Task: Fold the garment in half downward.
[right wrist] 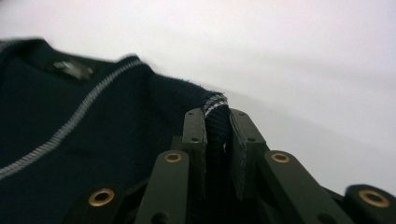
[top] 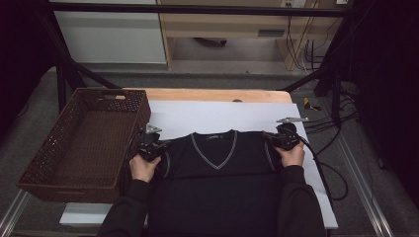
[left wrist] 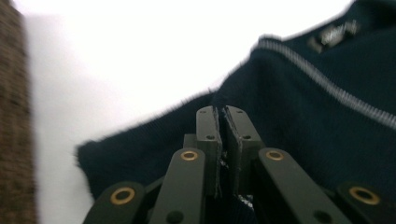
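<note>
Dim room, black frame rig around a wooden table (top: 212, 95) covered with a white sheet (top: 207, 118); shelving and loose cables at the far wall.

One dark V-neck sweater (top: 217, 153) lies flat near the middle of the sheet, collar toward the far side, hem running off toward the person at the near edge. Grey stripe trims the neckline (left wrist: 322, 88) and the armholes.

Left gripper (top: 150, 145) is at the sweater's left shoulder; in the left gripper view the jaws are pressed together with dark knit pinched between them at the shoulder edge (left wrist: 187, 100). Right gripper (top: 281, 138) is at the right shoulder; its jaws are clamped on a fold of knit with the striped armhole trim (right wrist: 214, 103) poking out at the tips. So both are gripping the garment, one per shoulder.

Handling, my read: light, soft, floppy knit. No stiffness, so it will sag and fold between the two grips and drag on the sheet. Stretchy, so a thin pinch could slip; the shoulder seams and trim are the firmest spots to hold. Not fragile, though jaw edges could snag loops.

Count: one sweater, two grippers, one brown wicker basket (top: 44, 168) at the left, touching the sheet's left edge, nothing in it.
</note>
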